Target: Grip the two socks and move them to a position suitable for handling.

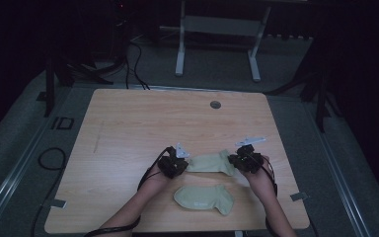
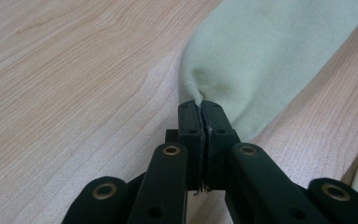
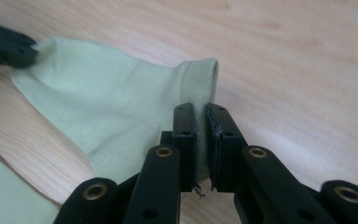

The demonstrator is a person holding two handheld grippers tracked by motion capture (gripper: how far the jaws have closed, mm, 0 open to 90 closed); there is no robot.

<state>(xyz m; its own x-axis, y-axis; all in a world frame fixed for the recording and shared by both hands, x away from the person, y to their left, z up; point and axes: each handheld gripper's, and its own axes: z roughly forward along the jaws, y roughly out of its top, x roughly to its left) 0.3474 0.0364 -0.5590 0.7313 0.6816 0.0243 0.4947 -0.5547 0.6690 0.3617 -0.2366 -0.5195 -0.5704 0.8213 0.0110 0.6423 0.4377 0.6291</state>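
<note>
Two socks on the surface (image 1: pixel 128 128), and my left claw (image 2: pixel 200 108) is clamped on the far sock's (image 1: pixel 210 162) toe, my right claw (image 3: pixel 201 112) nipping its cuff through a slight gap, so any tug could slip that thin bite free.

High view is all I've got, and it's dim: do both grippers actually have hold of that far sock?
Observer: The left gripper does. In its own view the jaws are shut on a pinch of fabric at the far sock's rounded end.
Operator: And the right one?
Observer: The right gripper has the ribbed cuff between its jaws, which stand slightly apart around the cloth.
Operator: Is the sock pulled flat?
Observer: Not fully. The right gripper view shows soft folds across it on the wooden table.
Operator: And the near sock?
Observer: The near sock lies apart from both grippers.
</note>
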